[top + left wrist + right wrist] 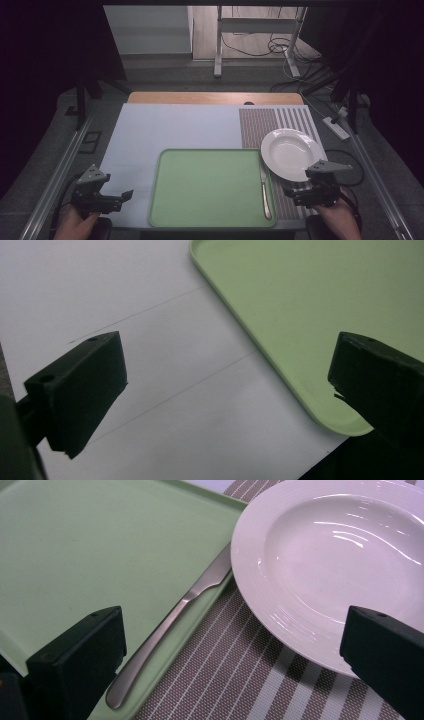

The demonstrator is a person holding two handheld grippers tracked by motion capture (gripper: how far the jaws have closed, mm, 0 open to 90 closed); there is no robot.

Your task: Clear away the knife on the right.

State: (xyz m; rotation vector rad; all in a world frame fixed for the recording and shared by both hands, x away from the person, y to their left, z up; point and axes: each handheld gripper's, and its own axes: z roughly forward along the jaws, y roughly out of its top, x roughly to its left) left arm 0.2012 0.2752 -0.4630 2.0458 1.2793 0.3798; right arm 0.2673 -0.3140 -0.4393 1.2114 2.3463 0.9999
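A green tray (210,187) lies at the table's near middle. A metal knife (265,192) rests along its right rim, handle toward me; in the right gripper view the knife (165,630) runs up under the plate's edge. A white plate (292,152) sits on a striped placemat, overlapping the tray's right corner. My left gripper (127,196) hovers open left of the tray, above the white table; its view shows the tray (310,315) corner between wide jaws. My right gripper (286,192) is open near the knife handle and below the plate (340,555).
A brown-and-white striped placemat (265,125) covers the table's right side; a pale blue-white sheet (165,130) covers the left. A wooden strip (215,97) edges the far side. Beyond stand a desk frame (260,35) and floor cables.
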